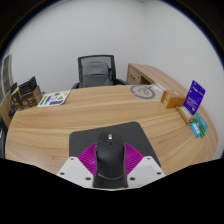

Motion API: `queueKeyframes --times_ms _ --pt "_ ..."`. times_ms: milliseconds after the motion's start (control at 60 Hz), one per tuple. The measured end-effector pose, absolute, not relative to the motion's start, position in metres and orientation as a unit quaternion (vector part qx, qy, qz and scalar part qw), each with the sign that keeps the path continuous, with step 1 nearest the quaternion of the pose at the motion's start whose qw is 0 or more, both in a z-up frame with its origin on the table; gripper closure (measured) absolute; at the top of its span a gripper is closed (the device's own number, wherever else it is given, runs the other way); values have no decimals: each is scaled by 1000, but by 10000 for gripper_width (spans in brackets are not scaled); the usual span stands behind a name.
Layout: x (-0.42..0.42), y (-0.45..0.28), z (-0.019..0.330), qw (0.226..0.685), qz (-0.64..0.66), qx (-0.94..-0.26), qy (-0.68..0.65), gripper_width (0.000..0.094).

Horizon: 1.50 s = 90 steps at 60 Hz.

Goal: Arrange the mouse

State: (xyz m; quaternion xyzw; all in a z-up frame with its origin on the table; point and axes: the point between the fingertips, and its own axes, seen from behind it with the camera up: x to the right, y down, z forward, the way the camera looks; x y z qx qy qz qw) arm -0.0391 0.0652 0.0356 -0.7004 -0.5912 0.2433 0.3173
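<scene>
A black computer mouse [111,158] sits between my gripper's [111,162] two fingers, with the purple pads [90,158] pressed against both its sides. The gripper is shut on the mouse and holds it over a dark grey mouse mat [108,134] that lies on the wooden table [60,125]. The mouse's front end points toward the far side of the mat. Whether the mouse touches the mat is hidden by the fingers.
A black office chair [97,71] stands beyond the table. Books and leaflets [52,98] lie far left. A round coaster [145,91], a wooden box [173,100], a purple card [196,95] and a small teal item [198,125] sit far right.
</scene>
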Motion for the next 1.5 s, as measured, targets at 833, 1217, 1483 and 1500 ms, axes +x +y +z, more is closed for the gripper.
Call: queueKeyframes --times_ms 833,1217,1483,1500 --pt "84 42 195 357 247 -699 -568 76" --pt "268 -16 284 374 259 -690 -563 79" --pt "320 -28 277 358 260 -702 -558 76" --pt "321 -28 278 357 260 -702 -558 77"
